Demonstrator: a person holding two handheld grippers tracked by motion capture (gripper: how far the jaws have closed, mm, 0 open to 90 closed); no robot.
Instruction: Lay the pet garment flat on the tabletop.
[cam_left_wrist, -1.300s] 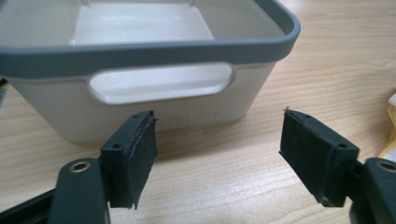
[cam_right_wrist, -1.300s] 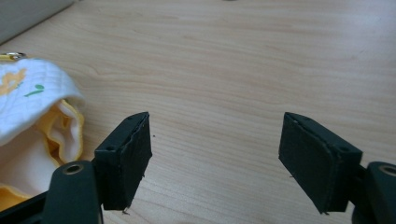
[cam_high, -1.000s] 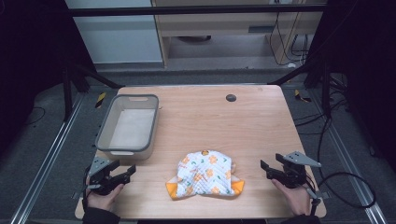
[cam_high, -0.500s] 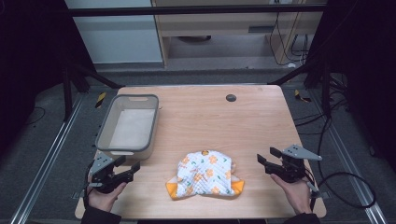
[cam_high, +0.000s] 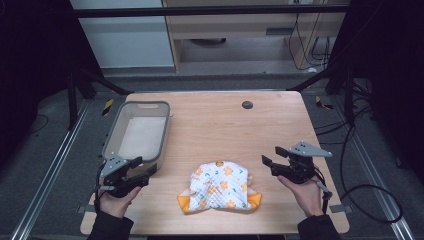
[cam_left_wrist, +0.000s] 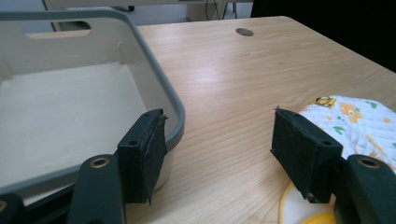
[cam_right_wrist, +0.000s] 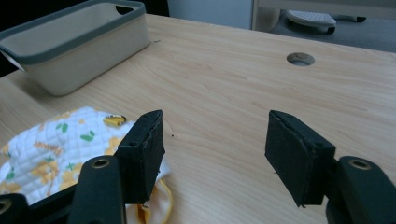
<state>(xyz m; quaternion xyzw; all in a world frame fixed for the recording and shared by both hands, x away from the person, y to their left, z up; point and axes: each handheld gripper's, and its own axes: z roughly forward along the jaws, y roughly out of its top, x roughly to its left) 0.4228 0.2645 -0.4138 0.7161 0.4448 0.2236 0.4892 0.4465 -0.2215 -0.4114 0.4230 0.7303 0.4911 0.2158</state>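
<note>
Both grippers empty: left gripper (cam_high: 142, 170) and right gripper (cam_high: 268, 163) jaws spread, having just narrowed slightly. Quilted cloth (cam_high: 220, 192) lies untouched between them; bin (cam_high: 111, 135) at 10 o'clock is empty. Nothing done yet, grasp and placement remain.

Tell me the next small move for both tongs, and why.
Probably bring both tongs inward and down to the quilted cloth. The left tongs and right tongs are open and empty, flanking it, and it lies bunched, untouched, beside the grey bin.
</note>
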